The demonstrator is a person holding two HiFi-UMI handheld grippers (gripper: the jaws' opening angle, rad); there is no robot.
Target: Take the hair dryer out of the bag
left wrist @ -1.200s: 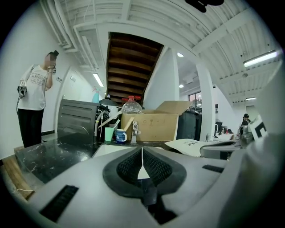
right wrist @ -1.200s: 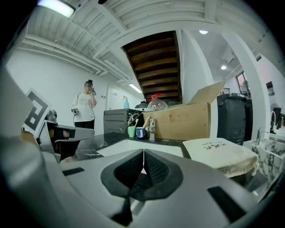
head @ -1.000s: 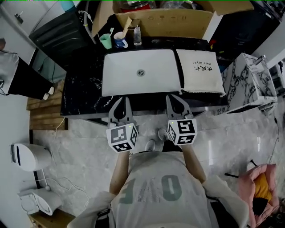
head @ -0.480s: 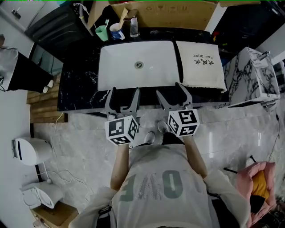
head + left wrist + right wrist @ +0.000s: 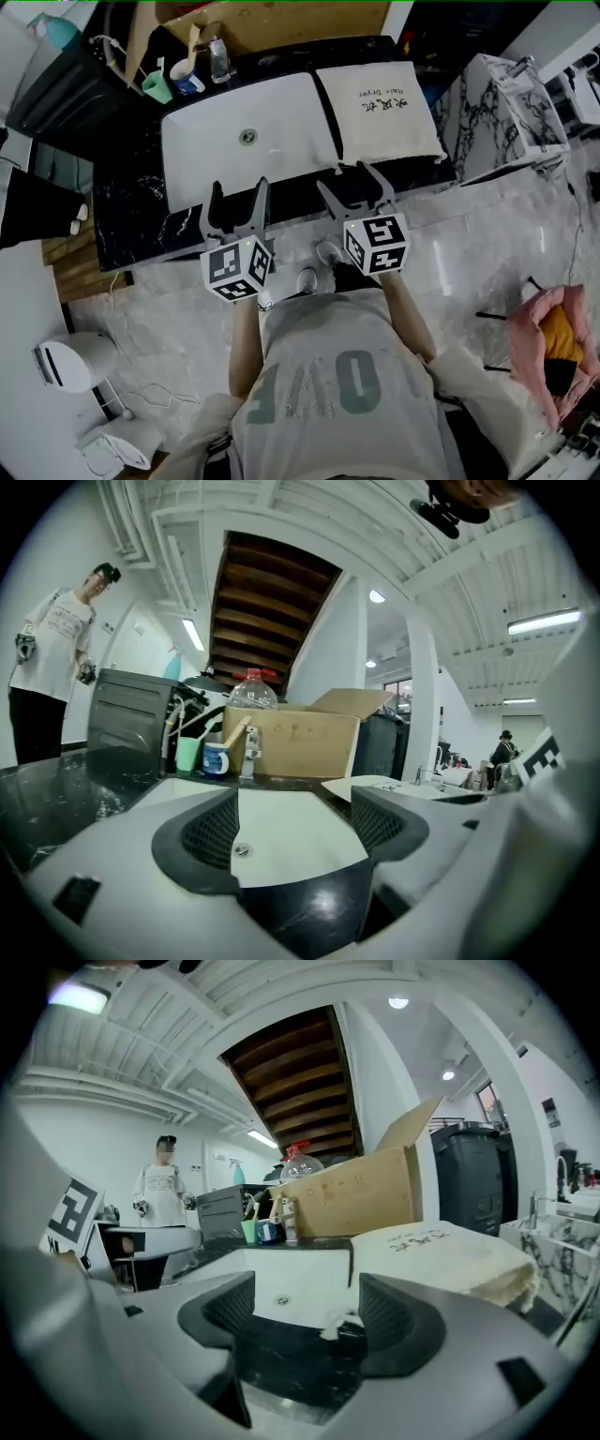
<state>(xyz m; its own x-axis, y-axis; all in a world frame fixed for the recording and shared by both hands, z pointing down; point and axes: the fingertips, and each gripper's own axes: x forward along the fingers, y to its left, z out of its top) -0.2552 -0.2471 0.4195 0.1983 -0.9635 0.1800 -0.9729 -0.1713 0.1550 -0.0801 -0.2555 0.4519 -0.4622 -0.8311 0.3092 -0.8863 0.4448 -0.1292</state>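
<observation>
Left tool (image 5: 238, 187), right tool (image 5: 347, 180): shut one second ago, now spread, empty. Bag (image 5: 380, 108) at right tool's 1 o'clock, untouched; extraction not begun.

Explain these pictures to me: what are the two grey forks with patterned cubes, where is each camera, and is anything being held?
No robot here: a person holds a tool in each hand, the left gripper and the right gripper; the patterned cubes are part of them. The top-down picture comes from a camera on the person's head. The other two come from cameras riding on each gripper, looking out between its jaws. Set in the black counter is a white sink; beside it lies a cream cloth bag printed "Hair Dryer", and cups stand near a cardboard box. Both pairs of jaws stand open and hold nothing.
</observation>
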